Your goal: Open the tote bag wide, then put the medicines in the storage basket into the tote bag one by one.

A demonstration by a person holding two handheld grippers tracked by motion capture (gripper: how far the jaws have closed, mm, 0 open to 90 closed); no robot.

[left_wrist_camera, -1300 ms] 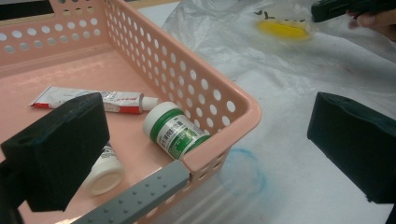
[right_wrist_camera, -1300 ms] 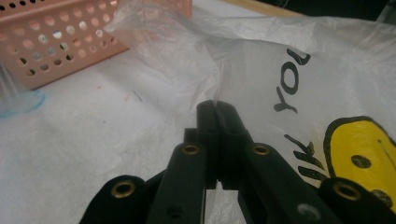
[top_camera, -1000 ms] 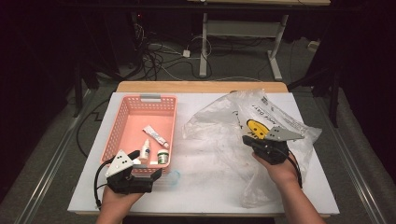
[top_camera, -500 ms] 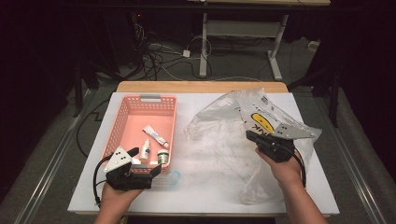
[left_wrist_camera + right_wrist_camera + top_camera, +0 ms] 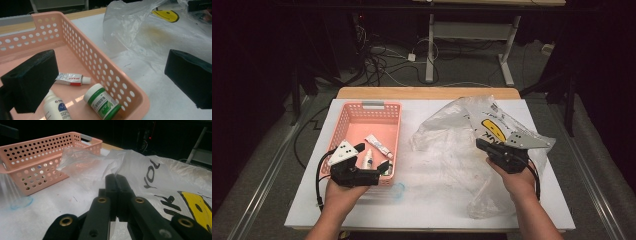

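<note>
White table [image 5: 432, 210]. Right of pink basket [image 5: 357, 120], crumpled clear plastic bag [image 5: 452, 145] with yellow smiley print. Right gripper [image 5: 116, 195] at bag's edge, jaws pressed together, nothing seen between. Left gripper [image 5: 110, 82] over basket's near corner, jaws wide, empty. Inside basket: white bottle [image 5: 56, 110], green-lidded jar [image 5: 102, 101], small tube [image 5: 71, 79].

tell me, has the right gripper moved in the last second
Yes. The right gripper has drawn back toward the person and slightly right, away from the pink basket, taking the plastic bag with it.
</note>
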